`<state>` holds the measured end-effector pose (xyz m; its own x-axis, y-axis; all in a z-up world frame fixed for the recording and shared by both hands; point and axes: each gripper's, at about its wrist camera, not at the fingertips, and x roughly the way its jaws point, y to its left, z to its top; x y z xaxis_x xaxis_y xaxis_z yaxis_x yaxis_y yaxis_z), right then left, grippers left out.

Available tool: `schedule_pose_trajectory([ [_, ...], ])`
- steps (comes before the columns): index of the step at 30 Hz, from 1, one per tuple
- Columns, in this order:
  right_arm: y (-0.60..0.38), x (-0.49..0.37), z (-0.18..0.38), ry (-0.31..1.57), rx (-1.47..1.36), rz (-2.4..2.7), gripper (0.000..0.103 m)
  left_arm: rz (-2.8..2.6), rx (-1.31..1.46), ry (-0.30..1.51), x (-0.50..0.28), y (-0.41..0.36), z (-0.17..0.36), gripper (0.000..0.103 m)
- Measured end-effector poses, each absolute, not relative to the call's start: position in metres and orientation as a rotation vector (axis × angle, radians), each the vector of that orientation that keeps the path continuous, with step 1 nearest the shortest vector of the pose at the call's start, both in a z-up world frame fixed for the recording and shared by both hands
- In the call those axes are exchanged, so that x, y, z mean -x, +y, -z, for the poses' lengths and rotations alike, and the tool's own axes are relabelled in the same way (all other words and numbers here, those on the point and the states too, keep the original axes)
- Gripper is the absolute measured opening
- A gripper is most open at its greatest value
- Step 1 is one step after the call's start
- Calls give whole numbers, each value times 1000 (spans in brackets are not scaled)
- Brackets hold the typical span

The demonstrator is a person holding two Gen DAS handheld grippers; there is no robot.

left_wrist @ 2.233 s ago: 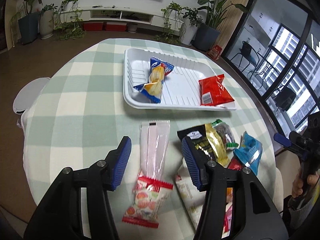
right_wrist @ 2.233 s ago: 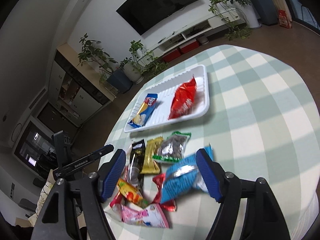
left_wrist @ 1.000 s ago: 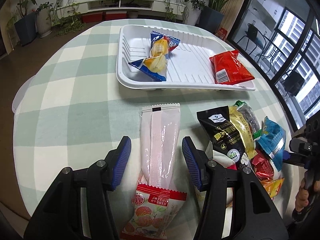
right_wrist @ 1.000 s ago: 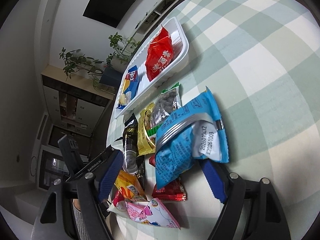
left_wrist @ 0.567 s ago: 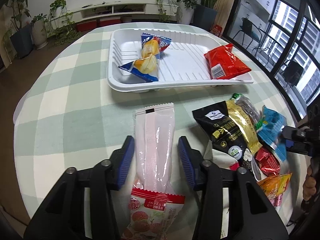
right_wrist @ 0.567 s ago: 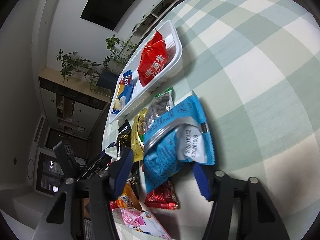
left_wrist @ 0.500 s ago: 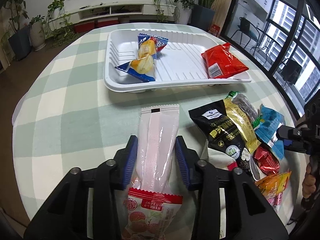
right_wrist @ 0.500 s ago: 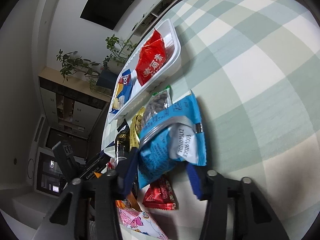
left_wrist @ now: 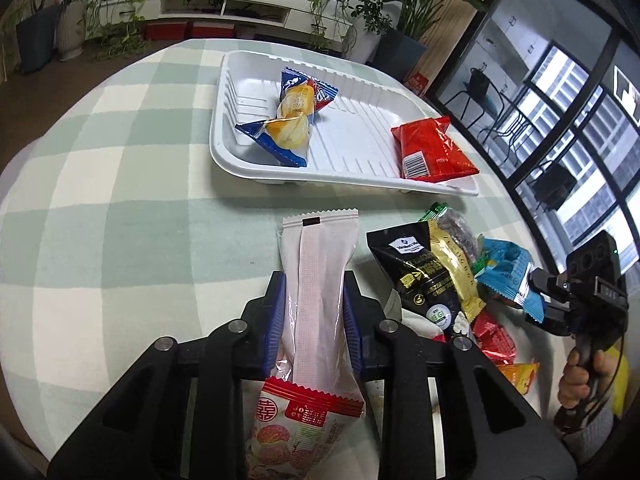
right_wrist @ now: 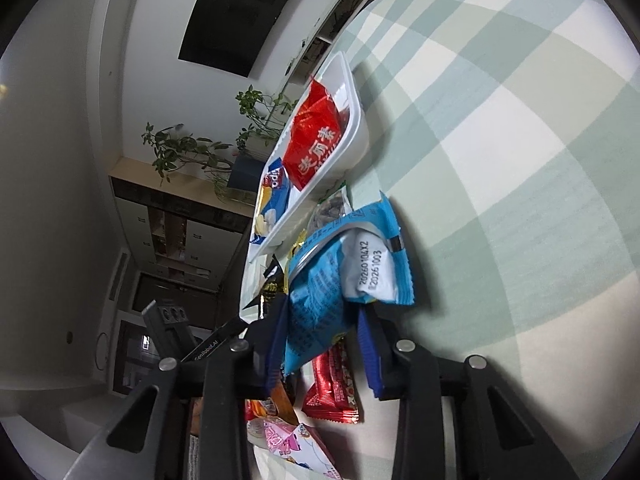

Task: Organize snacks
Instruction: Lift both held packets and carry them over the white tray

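A long pink-and-white snack packet [left_wrist: 320,248] lies lengthwise on the checked tablecloth [left_wrist: 120,200], and my left gripper [left_wrist: 313,320] is closing on it, its blue pads pressing both sides. A blue snack packet [right_wrist: 340,264] sits between the closing jaws of my right gripper [right_wrist: 320,348], crumpled and pinched by the pads. The left wrist view shows that same blue packet [left_wrist: 504,256] at the right gripper's tips [left_wrist: 534,292]. The white tray [left_wrist: 224,152] beyond holds a blue-and-yellow chip packet [left_wrist: 292,120] and a red packet [left_wrist: 432,152].
A pile of loose snacks lies between the grippers: a black packet [left_wrist: 412,268], a gold one [left_wrist: 452,264], small red [right_wrist: 332,392] and pink [right_wrist: 288,440] ones. A person's hand [left_wrist: 576,380] grips the right tool. The table edge curves close on the right.
Both pairs of jaws have narrowed from wide apart onto their packets. The blue packet has bunched up between the right pads. The left gripper tilted slightly.
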<state>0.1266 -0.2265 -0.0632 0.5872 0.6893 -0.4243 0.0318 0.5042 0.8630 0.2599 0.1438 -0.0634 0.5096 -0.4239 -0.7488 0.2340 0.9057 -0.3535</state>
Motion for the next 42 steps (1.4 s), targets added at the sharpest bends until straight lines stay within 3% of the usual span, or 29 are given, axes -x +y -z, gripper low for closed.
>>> schedule_pose_trajectory([
  [3,-231,-126,63,849,-992,-482,30,408,253,958,-258,147,62,25],
  [5,-232,-125,62,839,-1004,-500,21,412,275,957,-258,149,61,25],
  [8,-230,-125,59,856,-948,-466,22,402,266,958,-256,149,61,25],
  [9,-230,-126,59,855,-954,-456,23,401,256,956,-256,148,60,25],
  [11,-230,-127,62,877,-970,-428,53,393,239,955,-254,146,60,25],
  [12,-230,-127,63,876,-979,-415,57,390,230,955,-254,145,60,25],
  [23,-212,-145,56,920,-885,-332,67,372,201,950,-254,141,61,25],
  [28,-203,-156,55,925,-820,-299,65,369,197,952,-254,140,62,25],
  [31,-205,-159,60,924,-815,-310,50,372,195,952,-253,140,62,25],
  [34,-214,-157,63,909,-859,-339,45,382,199,957,-254,141,63,25],
  [42,-231,-145,64,839,-995,-427,43,409,308,960,-254,153,63,25],
])
